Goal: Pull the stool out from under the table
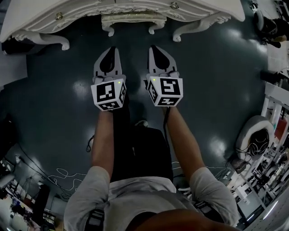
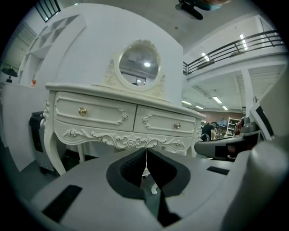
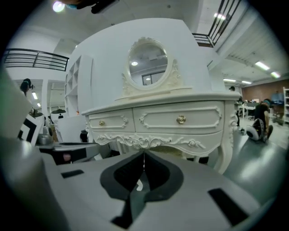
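The stool [image 1: 133, 19] is tucked under the white ornate dressing table [image 1: 58, 13]. Only its pale cushion edge and two curved white legs show in the head view. Both grippers hover side by side over the dark floor, a short way in front of the stool and apart from it. My left gripper [image 1: 111, 49] is shut and holds nothing, and my right gripper [image 1: 154, 48] is likewise shut and holds nothing. Through the left gripper view the shut jaws of the left gripper [image 2: 146, 152] point at the table's drawers [image 2: 95, 113]. In the right gripper view the right gripper [image 3: 144, 157] faces the same carved front [image 3: 149, 142].
An oval mirror [image 2: 139, 64] stands on the table top. A dark box [image 2: 37, 135] sits by the table's left leg. Cluttered equipment and a white round device [image 1: 255, 137] line the right side. Cables [image 1: 63, 173] lie on the floor near my feet. A person [image 3: 260, 118] crouches far right.
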